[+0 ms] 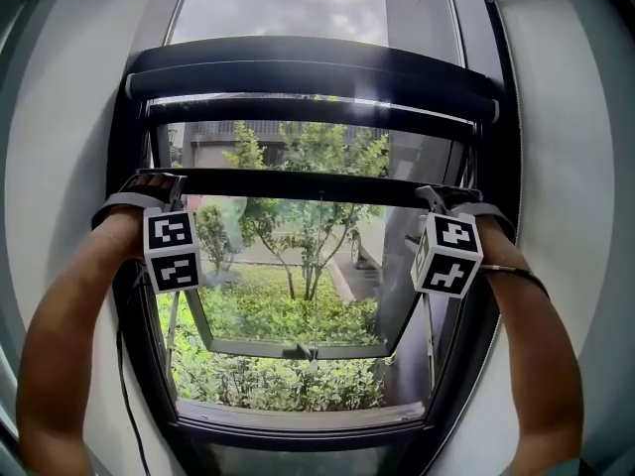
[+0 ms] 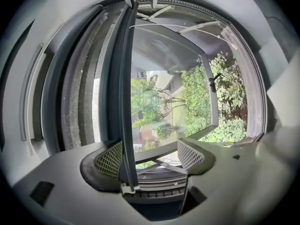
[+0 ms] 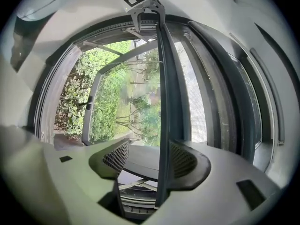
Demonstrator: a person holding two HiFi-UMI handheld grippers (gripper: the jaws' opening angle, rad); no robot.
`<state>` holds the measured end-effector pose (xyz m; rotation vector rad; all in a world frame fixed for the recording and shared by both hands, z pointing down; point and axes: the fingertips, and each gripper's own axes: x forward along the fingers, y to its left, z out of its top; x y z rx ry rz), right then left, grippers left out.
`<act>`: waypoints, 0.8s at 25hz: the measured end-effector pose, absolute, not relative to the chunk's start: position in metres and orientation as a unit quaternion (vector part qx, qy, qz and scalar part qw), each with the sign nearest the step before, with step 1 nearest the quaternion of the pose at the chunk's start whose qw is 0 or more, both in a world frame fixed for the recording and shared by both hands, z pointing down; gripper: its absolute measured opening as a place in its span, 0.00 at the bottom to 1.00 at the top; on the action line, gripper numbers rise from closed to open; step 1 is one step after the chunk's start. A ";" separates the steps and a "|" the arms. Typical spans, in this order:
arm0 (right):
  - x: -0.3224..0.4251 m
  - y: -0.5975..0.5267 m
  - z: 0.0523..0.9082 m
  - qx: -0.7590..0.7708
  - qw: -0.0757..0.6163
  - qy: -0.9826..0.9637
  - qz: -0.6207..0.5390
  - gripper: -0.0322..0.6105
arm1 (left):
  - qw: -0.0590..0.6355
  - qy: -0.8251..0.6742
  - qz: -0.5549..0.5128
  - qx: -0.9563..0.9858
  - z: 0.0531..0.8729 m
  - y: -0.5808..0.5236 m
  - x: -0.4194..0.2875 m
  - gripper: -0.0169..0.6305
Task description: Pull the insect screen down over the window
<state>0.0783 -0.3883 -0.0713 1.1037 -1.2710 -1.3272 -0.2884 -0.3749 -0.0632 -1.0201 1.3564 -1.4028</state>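
Observation:
The insect screen's dark pull bar (image 1: 308,186) runs level across the window, roughly a third of the way down the opening. Grey mesh (image 2: 82,107) hangs between it and the roller housing (image 1: 308,67) above. My left gripper (image 1: 149,184) is at the bar's left end and my right gripper (image 1: 444,198) at its right end. In the left gripper view the bar (image 2: 124,102) passes between the wide-apart jaws of the left gripper (image 2: 150,150), lying against one pad only. In the right gripper view the bar (image 3: 165,102) likewise rests against one pad of the right gripper (image 3: 149,150).
Behind the screen, the glass sash (image 1: 298,347) is swung open outward, with trees and shrubs beyond it. The dark window frame (image 1: 501,216) and pale wall surround the opening. The sill (image 1: 298,419) lies below. Both forearms reach up from the lower corners.

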 end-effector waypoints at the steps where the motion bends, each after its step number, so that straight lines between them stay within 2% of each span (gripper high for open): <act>1: 0.079 -0.388 -0.065 0.450 0.480 -0.523 -0.542 0.47 | 0.451 0.545 -0.570 -0.418 -0.057 -0.375 -0.288 0.61; 14: 0.078 -0.388 0.001 0.433 0.492 -0.531 -0.536 0.46 | 0.449 0.534 -0.573 -0.430 0.012 -0.373 -0.289 0.61; 20: 0.079 -0.389 0.031 0.421 0.502 -0.539 -0.529 0.41 | 0.449 0.527 -0.581 -0.427 0.046 -0.376 -0.289 0.61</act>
